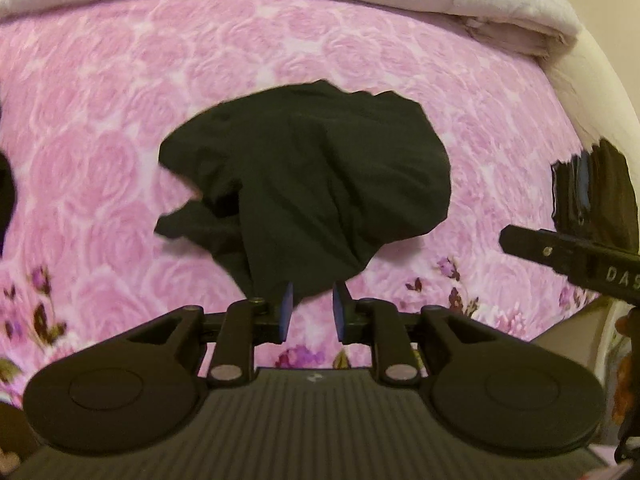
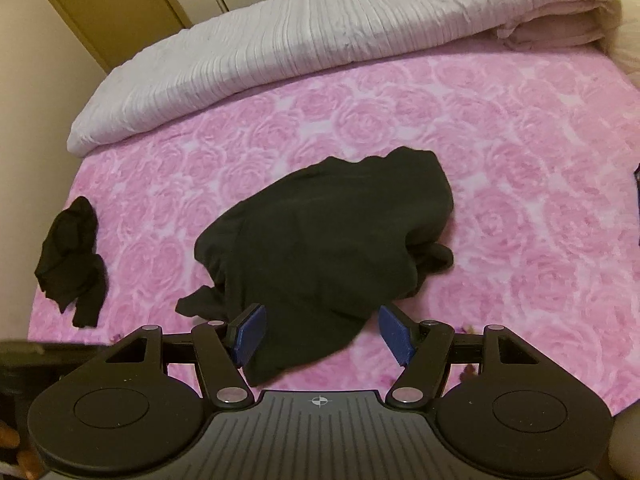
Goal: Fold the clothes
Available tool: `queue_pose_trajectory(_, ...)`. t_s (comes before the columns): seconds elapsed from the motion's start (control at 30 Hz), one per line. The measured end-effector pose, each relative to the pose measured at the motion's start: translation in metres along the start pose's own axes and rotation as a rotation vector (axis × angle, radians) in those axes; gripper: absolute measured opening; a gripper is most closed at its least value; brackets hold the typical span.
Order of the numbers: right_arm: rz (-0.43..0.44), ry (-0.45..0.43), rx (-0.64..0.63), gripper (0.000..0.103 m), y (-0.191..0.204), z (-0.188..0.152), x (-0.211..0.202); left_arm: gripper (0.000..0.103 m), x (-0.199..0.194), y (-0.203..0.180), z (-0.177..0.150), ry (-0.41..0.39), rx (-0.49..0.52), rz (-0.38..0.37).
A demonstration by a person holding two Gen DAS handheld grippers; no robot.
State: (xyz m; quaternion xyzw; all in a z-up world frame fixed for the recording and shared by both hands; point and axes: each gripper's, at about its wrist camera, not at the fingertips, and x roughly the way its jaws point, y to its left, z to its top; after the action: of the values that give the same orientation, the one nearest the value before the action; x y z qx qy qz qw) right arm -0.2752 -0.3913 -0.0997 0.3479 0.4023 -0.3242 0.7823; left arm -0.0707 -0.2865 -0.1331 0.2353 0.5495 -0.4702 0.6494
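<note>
A crumpled black garment [image 1: 304, 176] lies in the middle of the pink rose-patterned bed sheet [image 1: 100, 128]. Its near end tapers to a point just between the tips of my left gripper [image 1: 313, 310]. That gripper is open, with a narrow gap between its blue pads [image 1: 287, 312] and sheet showing through. In the right wrist view the same garment [image 2: 324, 232] spreads out, and its near corner runs between the widely open fingers of my right gripper [image 2: 322, 332]. Neither gripper pinches the cloth.
A smaller black garment [image 2: 72, 256] lies bunched at the sheet's left side. A rolled white duvet [image 2: 304, 40] lines the far edge of the bed. A dark object [image 1: 588, 188] sits at the right edge. A wardrobe door [image 2: 108, 4] stands beyond the bed.
</note>
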Motion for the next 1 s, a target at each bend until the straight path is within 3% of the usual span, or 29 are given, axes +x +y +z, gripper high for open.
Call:
queue_pose_trajectory(0.4,-0.049,0.036,-0.095,0.067,0.017,-0.015,-0.005,0.025,-0.029,-0.036,-0.006,-0.036,0.046,0.099)
queue_pose_trajectory(0.7,-0.036,0.076,-0.179,0.067,-0.011,-0.054,-0.026,0.025,-0.033,-0.077,-0.064,-0.038,-0.013,0.126)
queue_pose_trajectory(1.0,-0.01,0.046,-0.237,0.067,-0.015,-0.077,-0.061,0.025,-0.056,-0.099,-0.107,-0.076,-0.042,0.139)
